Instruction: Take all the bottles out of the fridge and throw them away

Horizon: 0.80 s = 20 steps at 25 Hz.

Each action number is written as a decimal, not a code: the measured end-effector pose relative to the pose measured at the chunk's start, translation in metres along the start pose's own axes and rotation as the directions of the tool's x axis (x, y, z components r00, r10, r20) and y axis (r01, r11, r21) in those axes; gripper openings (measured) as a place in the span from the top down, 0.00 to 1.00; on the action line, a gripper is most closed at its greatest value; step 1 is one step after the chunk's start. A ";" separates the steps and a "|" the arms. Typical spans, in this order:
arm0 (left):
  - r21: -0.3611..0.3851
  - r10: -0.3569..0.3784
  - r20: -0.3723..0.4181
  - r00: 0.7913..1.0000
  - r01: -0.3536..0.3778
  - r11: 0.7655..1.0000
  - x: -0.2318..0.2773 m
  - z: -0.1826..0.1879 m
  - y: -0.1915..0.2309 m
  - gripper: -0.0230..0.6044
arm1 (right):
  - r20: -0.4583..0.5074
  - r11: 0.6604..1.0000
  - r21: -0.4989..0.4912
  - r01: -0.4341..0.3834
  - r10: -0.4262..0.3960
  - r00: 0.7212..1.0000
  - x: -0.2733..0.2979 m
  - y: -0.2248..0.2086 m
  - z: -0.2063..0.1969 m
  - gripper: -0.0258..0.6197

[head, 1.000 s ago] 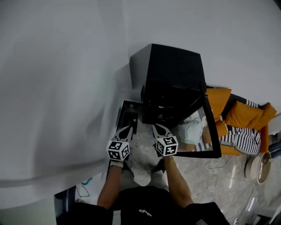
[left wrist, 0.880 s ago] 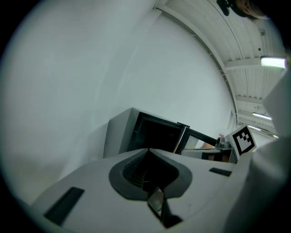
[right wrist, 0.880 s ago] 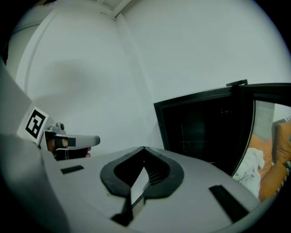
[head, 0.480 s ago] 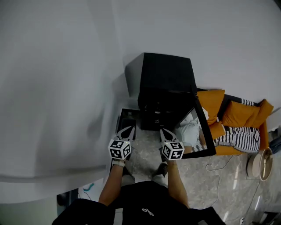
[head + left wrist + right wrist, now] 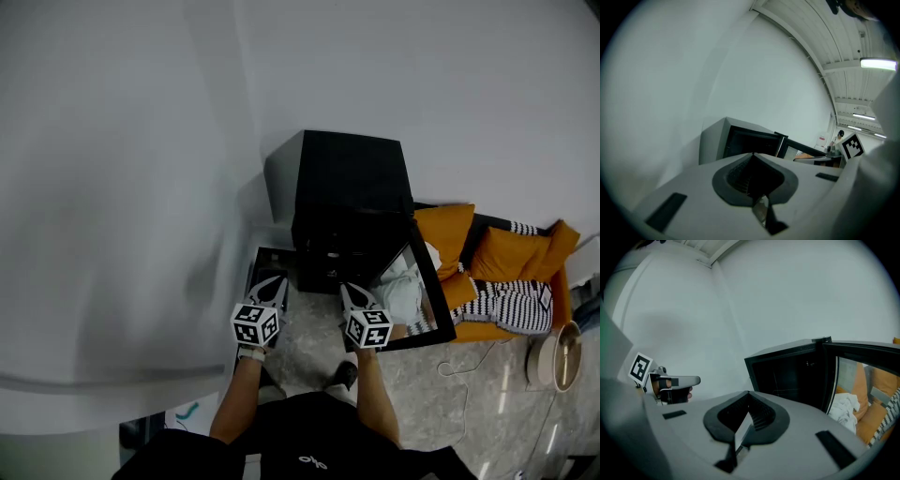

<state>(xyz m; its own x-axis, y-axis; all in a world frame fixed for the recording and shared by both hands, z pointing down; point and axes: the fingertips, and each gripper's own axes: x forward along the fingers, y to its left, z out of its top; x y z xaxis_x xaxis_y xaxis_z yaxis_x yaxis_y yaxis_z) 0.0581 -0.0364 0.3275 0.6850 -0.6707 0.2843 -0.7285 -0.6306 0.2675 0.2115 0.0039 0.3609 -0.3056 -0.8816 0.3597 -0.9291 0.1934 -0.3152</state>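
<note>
**A:** What is seen along the left side?

**B:** The left is filled by a white wall (image 5: 112, 187). At its foot a dark container (image 5: 262, 258) is set on the floor (image 5: 309, 328), just beside the left front corner of the fridge (image 5: 352, 178). The left gripper (image 5: 270, 284) is held over the container's near edge. Its jaws are closed together, and nothing is held between them.

**A:** And in the middle?

**B:** The fridge is stood on the floor with its back to the wall. Its door (image 5: 408, 286) is swung wide to the right, so the front is left open to approach. The inside is too dark for bottles to be made out. The right gripper (image 5: 352, 296) is held before the open front, near the door's lower edge, with its jaws likewise closed on nothing. A strip of bare floor is left between the two grippers.

**A:** What is found on the right?

**B:** Room there is narrowed by the open door. Behind it an orange-cushioned seat (image 5: 506, 253) is placed, with a striped cloth (image 5: 506, 305) laid on it. Farther right a round pale object (image 5: 553, 356) is seen on the floor. A thin cable (image 5: 464, 375) is trailed near the door's outer corner.
</note>
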 end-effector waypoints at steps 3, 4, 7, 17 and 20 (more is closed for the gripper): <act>0.003 0.001 0.002 1.000 -0.001 1.000 0.001 0.003 0.002 0.96 | -0.002 1.000 -0.001 -0.003 0.003 1.000 0.002 0.001 0.001 0.95; 0.003 0.002 0.002 1.000 -0.002 1.000 0.001 0.004 0.003 0.96 | -0.003 1.000 -0.001 -0.004 0.004 1.000 0.003 0.001 0.001 0.95; 0.006 0.002 -0.001 1.000 -0.002 1.000 0.004 0.003 0.004 0.96 | -0.005 1.000 0.001 -0.003 0.003 1.000 0.005 -0.002 0.001 0.95; 0.002 0.002 -0.021 1.000 -0.002 1.000 0.019 -0.002 0.010 0.96 | -0.034 1.000 0.007 -0.002 0.002 0.999 0.017 -0.012 -0.006 0.95; -0.006 -0.002 -0.043 0.999 0.002 1.000 0.027 -0.012 0.013 0.96 | -0.061 1.000 0.019 -0.001 0.002 0.998 0.023 -0.017 -0.018 0.95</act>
<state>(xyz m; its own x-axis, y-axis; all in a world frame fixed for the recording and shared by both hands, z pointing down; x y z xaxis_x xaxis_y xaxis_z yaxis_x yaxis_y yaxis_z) 0.0672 -0.0573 0.3499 0.6862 -0.6518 0.3230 -0.7270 -0.6298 0.2734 0.2167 -0.0122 0.3901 -0.3196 -0.8534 0.4118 -0.9247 0.1860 -0.3321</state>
